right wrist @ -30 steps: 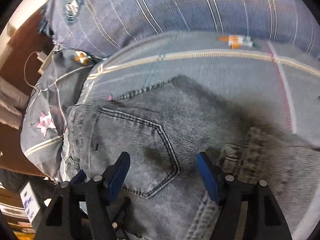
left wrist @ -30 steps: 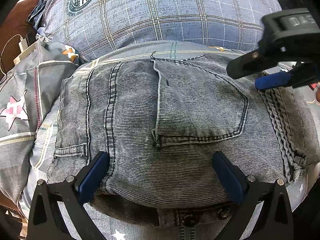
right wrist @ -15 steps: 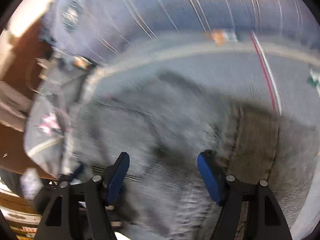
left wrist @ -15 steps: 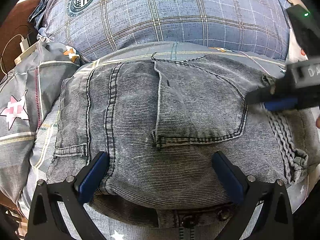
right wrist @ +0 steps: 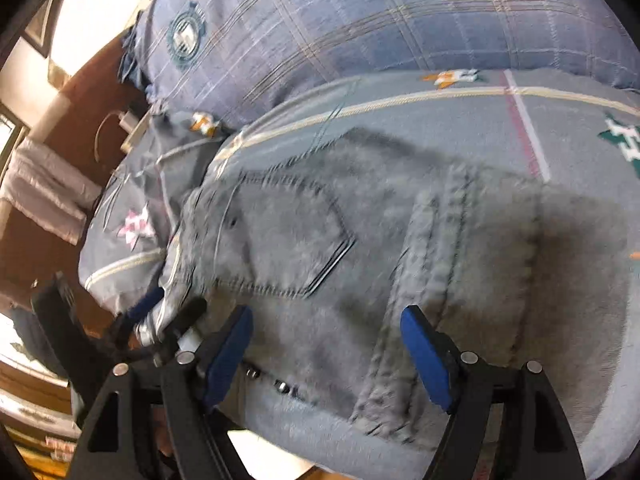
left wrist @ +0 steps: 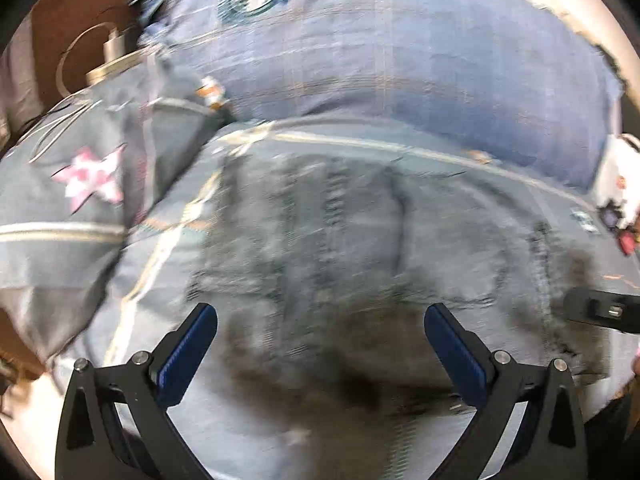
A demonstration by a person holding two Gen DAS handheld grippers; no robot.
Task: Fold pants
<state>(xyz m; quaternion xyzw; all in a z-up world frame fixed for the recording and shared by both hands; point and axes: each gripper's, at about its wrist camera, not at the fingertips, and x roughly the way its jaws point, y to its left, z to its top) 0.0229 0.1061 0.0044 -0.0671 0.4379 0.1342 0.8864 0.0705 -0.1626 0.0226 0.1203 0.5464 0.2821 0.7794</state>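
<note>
Grey-blue jeans lie folded into a compact stack on the bed; the left wrist view is motion-blurred. In the right wrist view the jeans show a back pocket and waistband rivets near the bed's front edge. My left gripper is open above the stack's near edge, pads clear of the cloth. My right gripper hovers over the jeans with its jaws opening and nothing pinched between them. The left gripper shows at the stack's left corner. A black part of the right gripper shows at the right edge.
A large blue plaid pillow lies behind the jeans. The grey sheet with star prints covers the bed. A charger and cable rest on a brown surface at the left. Small white and red items lie at far right.
My left gripper has lifted and drawn back from the jeans' near edge, blurring its view. The right gripper has slid right and toward the near edge, its jaws a little wider.
</note>
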